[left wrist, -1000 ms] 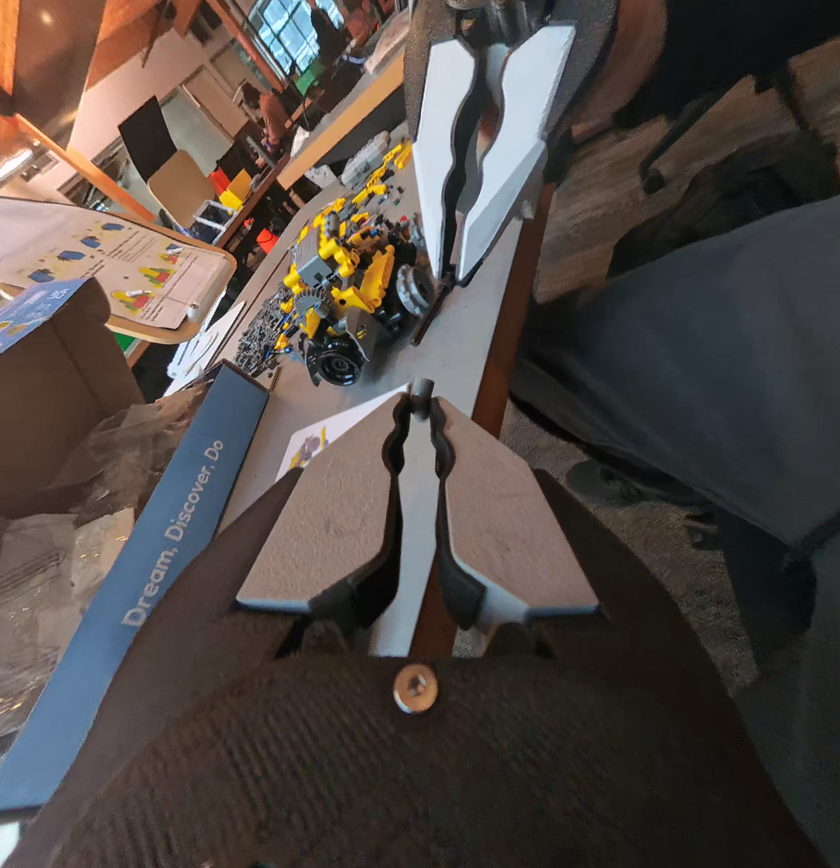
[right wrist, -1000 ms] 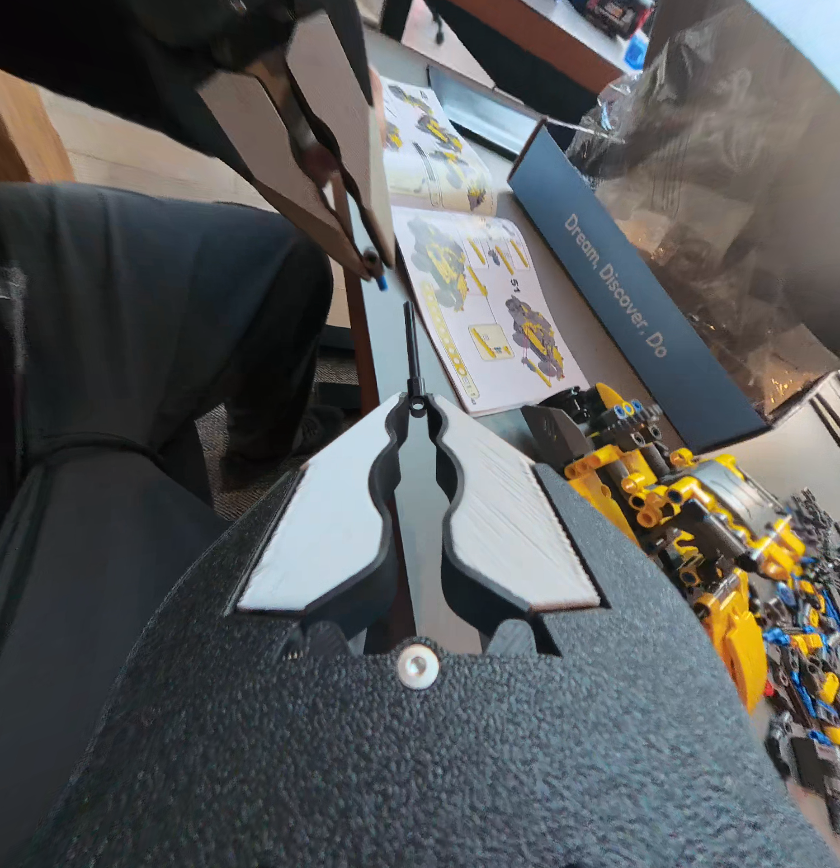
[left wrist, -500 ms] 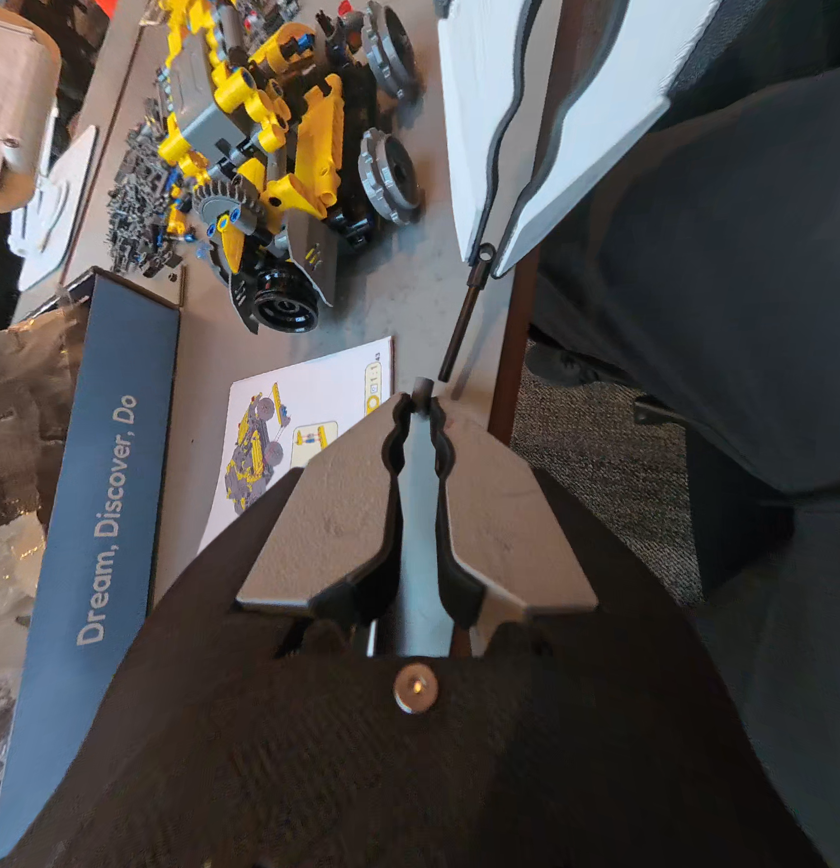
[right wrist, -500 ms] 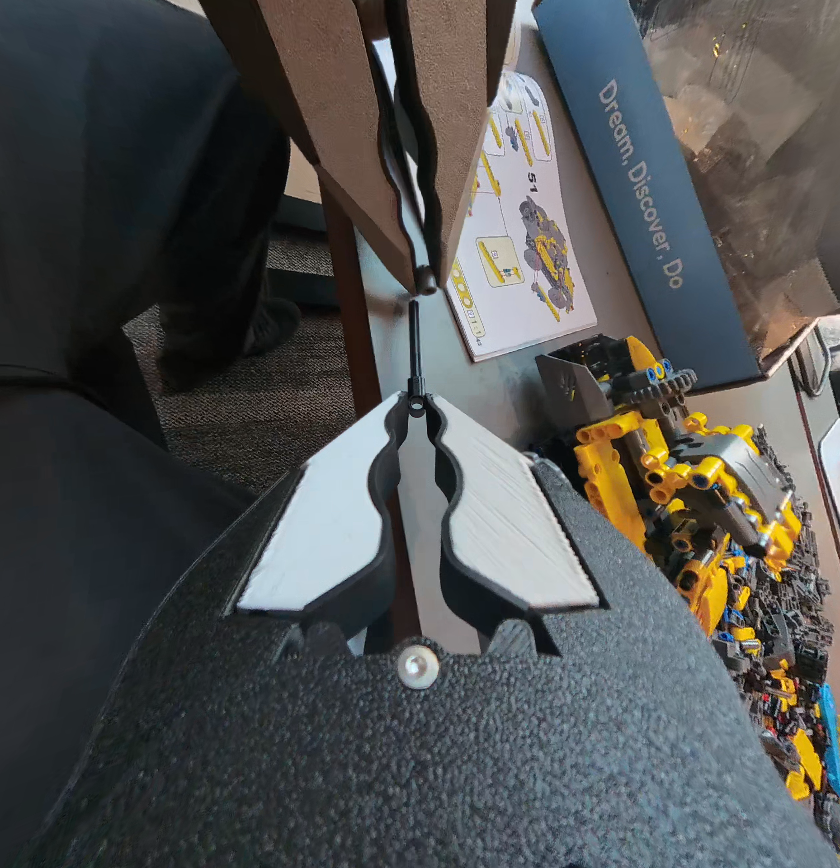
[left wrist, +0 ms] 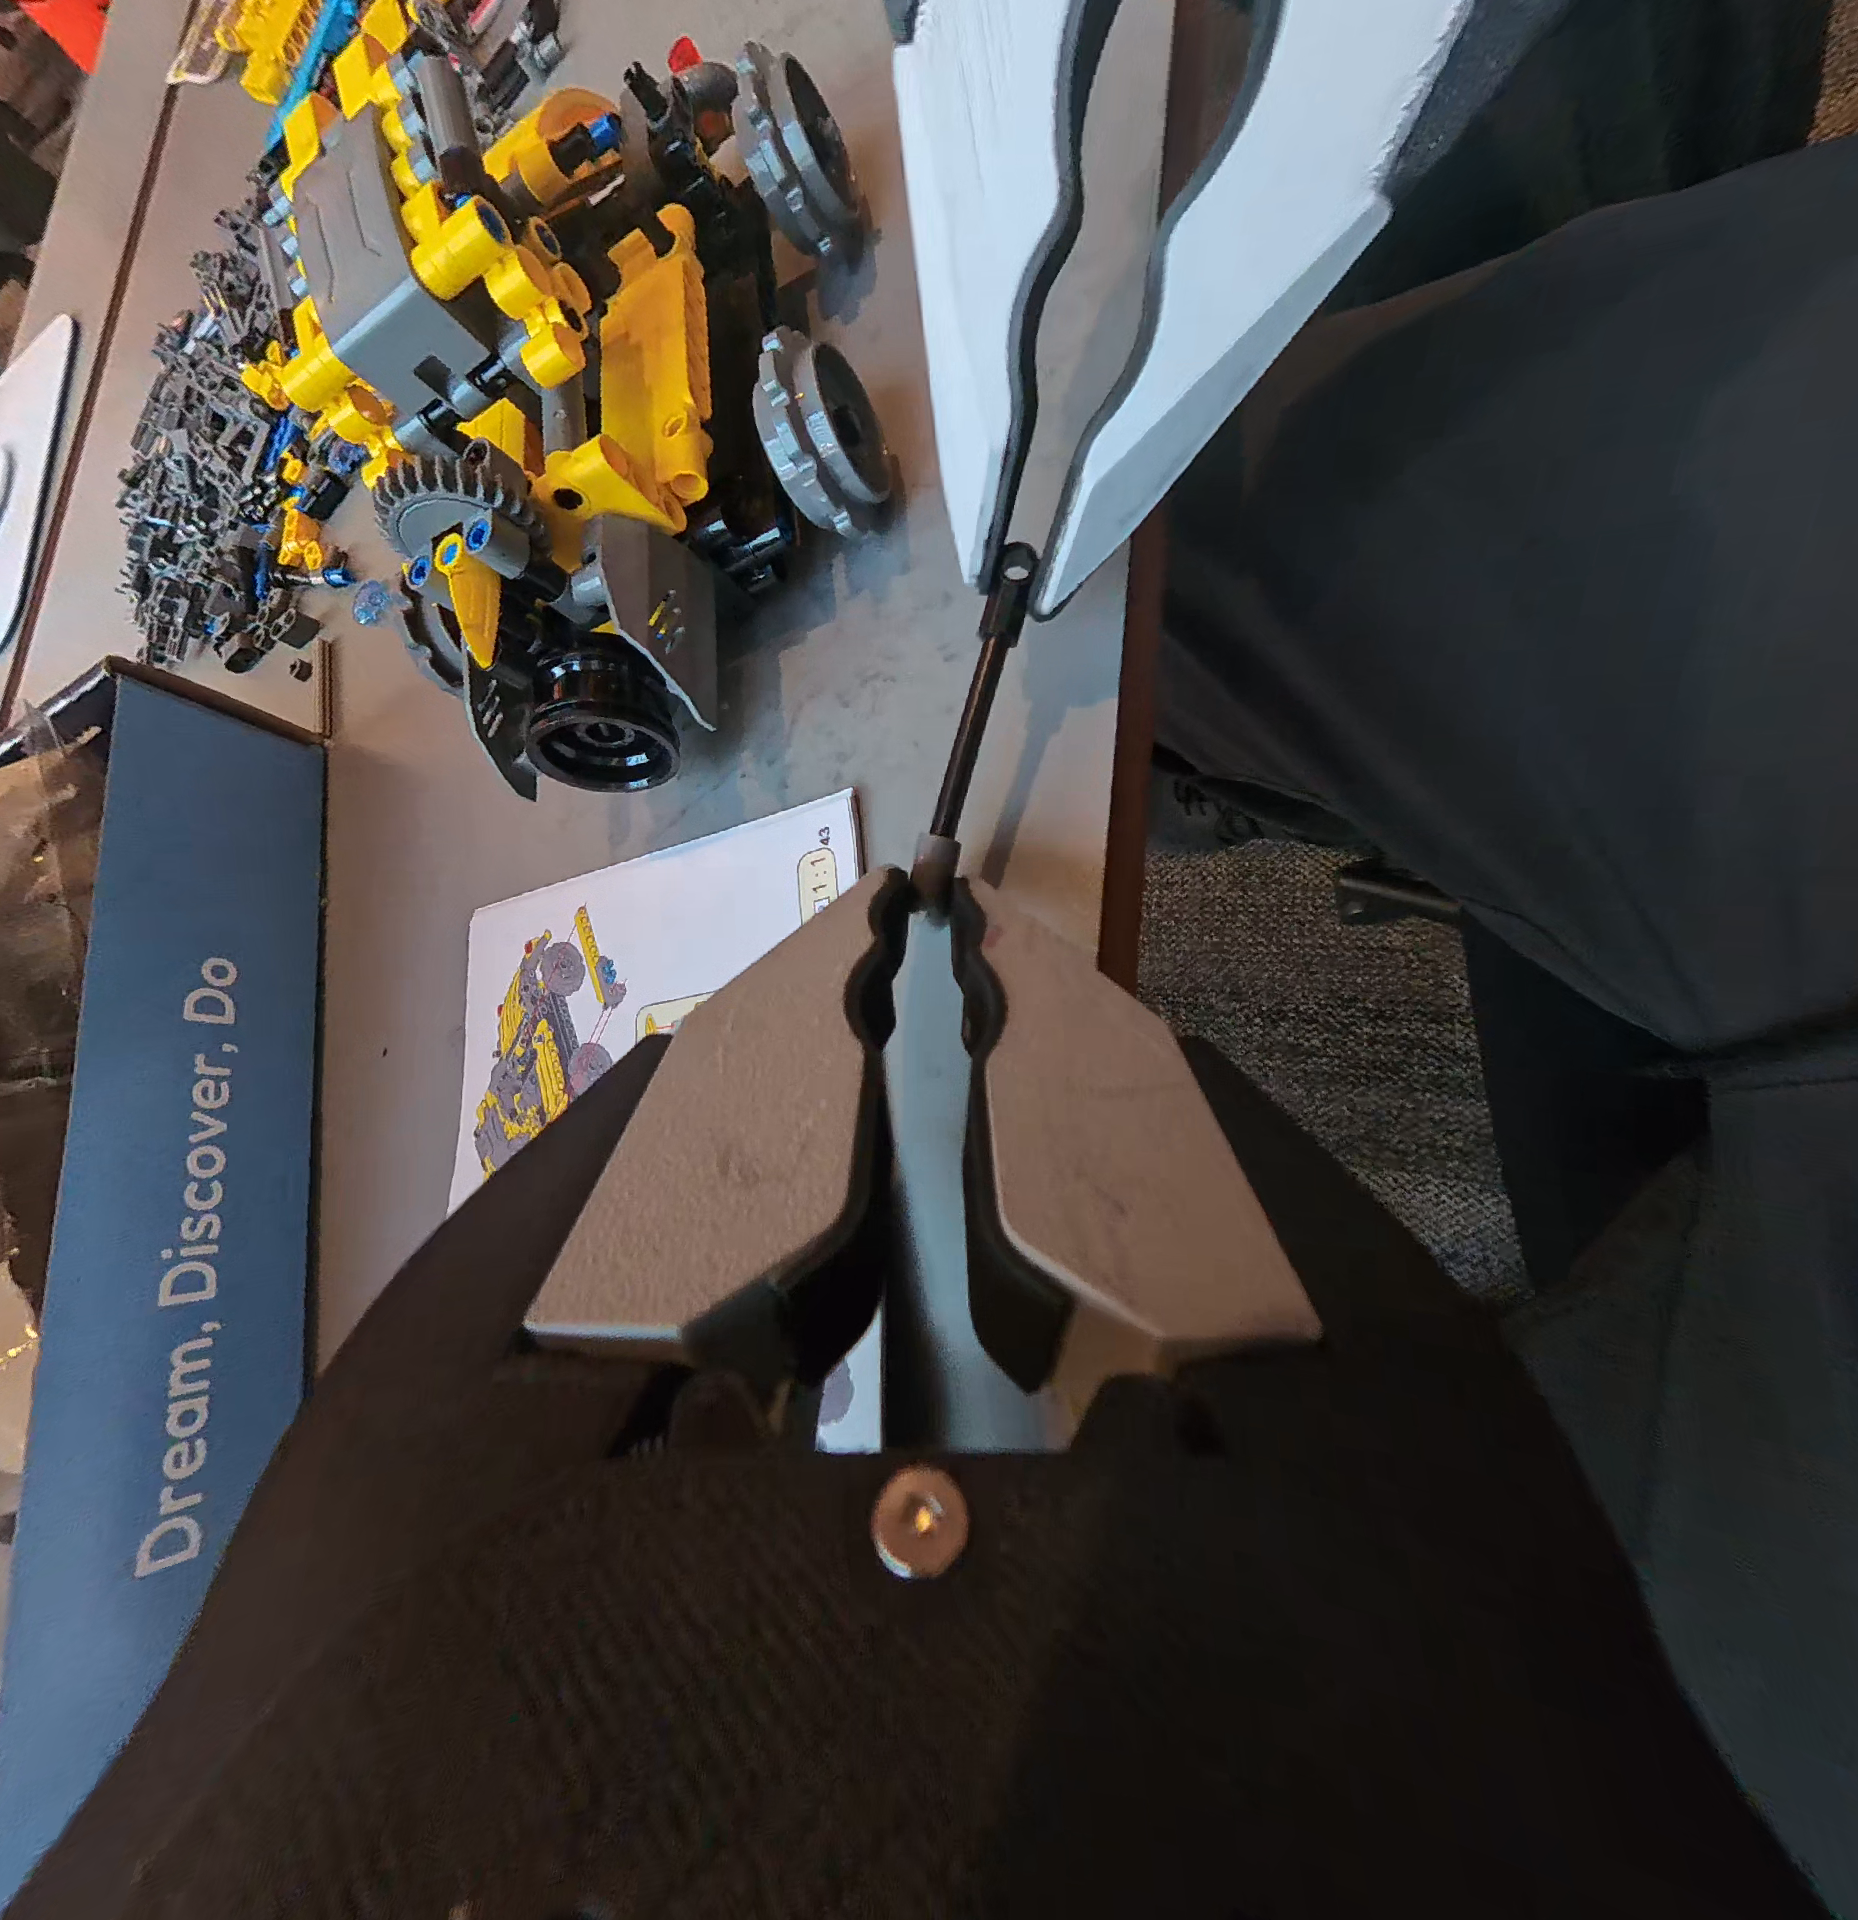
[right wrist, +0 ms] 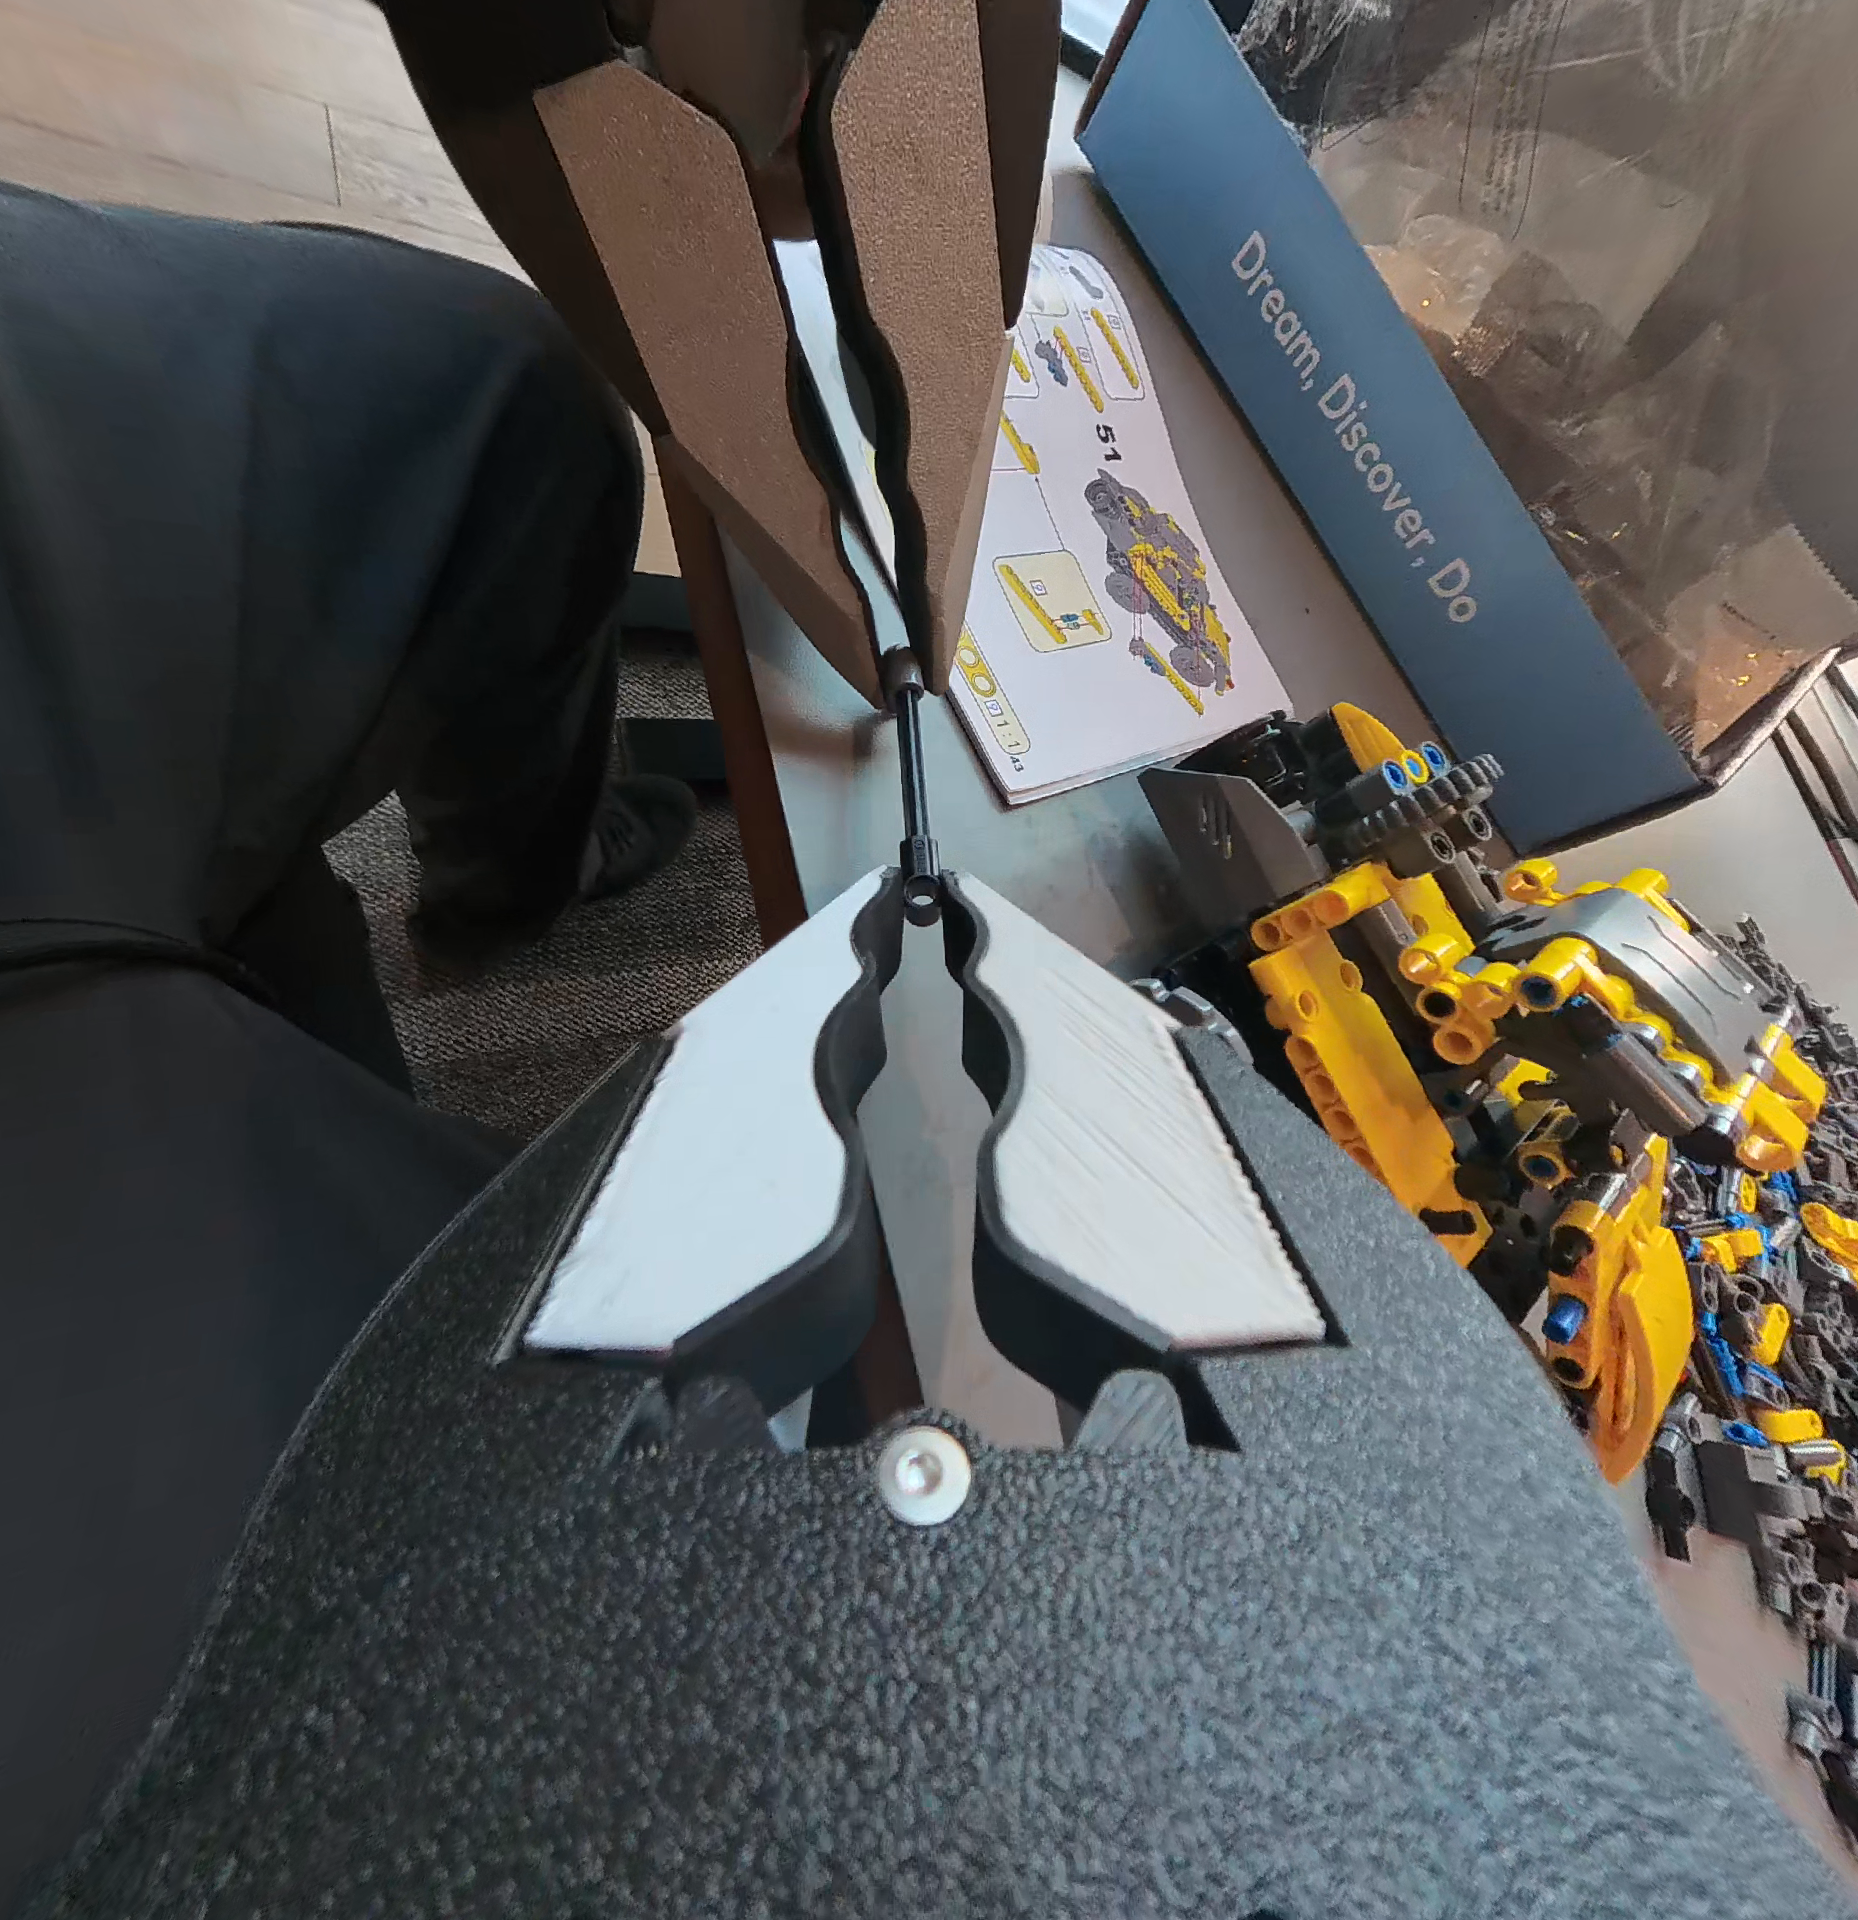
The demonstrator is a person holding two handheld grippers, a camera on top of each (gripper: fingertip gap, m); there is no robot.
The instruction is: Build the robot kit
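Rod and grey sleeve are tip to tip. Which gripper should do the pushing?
Right, probably. The right gripper pinches the black rod by its end, the rod running straight out along its fingers, so a forward push follows the rod. The left gripper only pinches the short grey sleeve at its tips.

Bare grey table runs as a narrow lane toward 12 o'clock along its edge, hemmed at 10 o'clock by the yellow brick vehicle, at 9 o'clock by the booklet and blue box.
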